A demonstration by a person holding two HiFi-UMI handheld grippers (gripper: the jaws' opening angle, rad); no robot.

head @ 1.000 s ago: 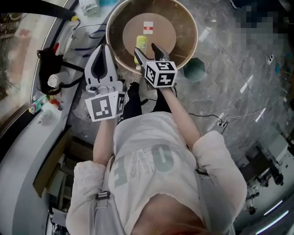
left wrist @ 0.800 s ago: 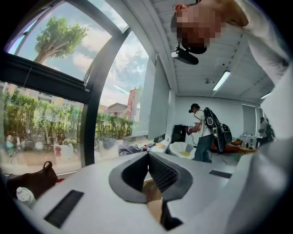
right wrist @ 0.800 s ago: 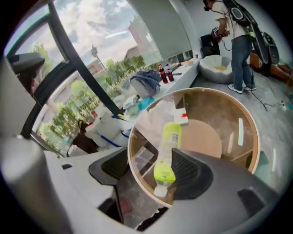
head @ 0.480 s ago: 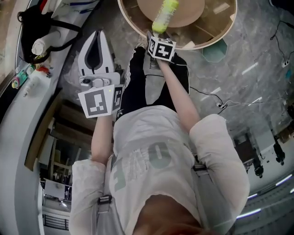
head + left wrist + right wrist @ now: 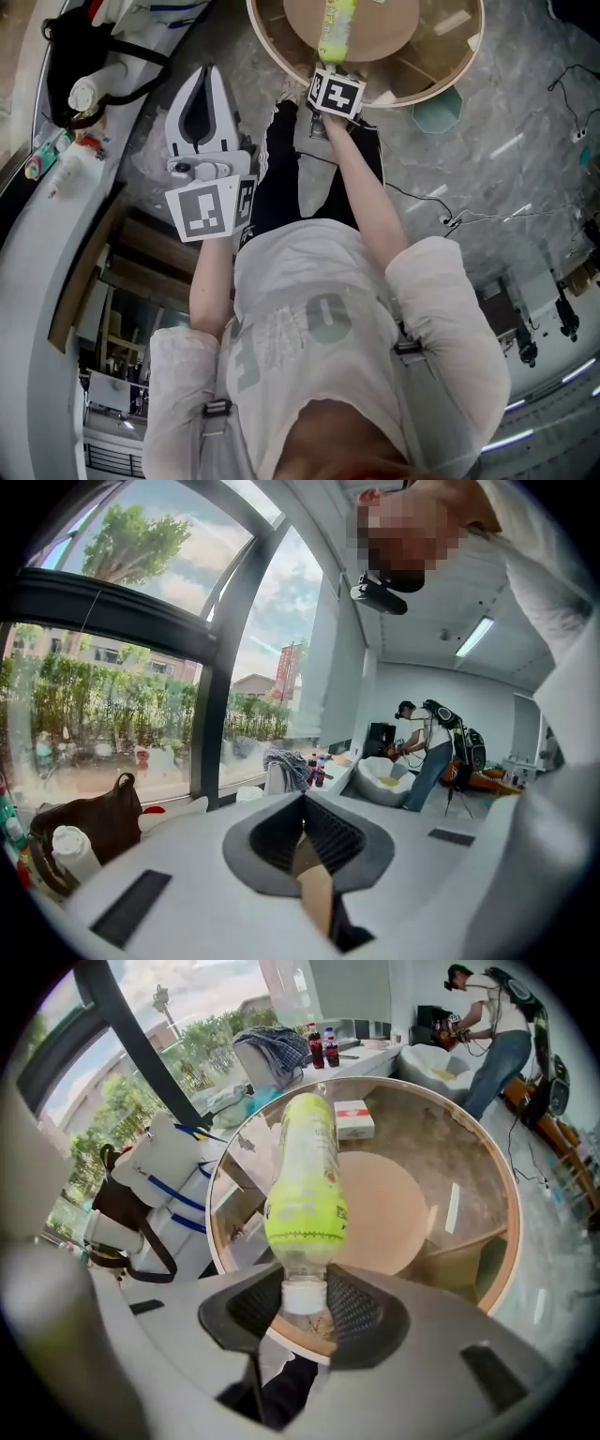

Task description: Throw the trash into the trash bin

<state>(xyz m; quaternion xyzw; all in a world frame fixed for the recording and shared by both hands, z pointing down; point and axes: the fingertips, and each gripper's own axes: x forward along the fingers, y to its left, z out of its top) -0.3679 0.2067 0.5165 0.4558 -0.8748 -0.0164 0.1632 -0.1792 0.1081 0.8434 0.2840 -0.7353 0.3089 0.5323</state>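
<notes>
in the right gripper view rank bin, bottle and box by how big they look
1. bin
2. bottle, which looks larger because it is nearest the camera
3. box

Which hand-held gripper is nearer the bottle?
Right. The right hand-held gripper has just been closing on the cap of the bottle; the left hand-held gripper, shut, is apart, to its left.

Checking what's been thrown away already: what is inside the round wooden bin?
In the wooden bin: a small white-and-red box, a round tan disc at the centre, and a yellow-green bottle reaching in over the near rim. The bottle covers whatever lies under it.
</notes>
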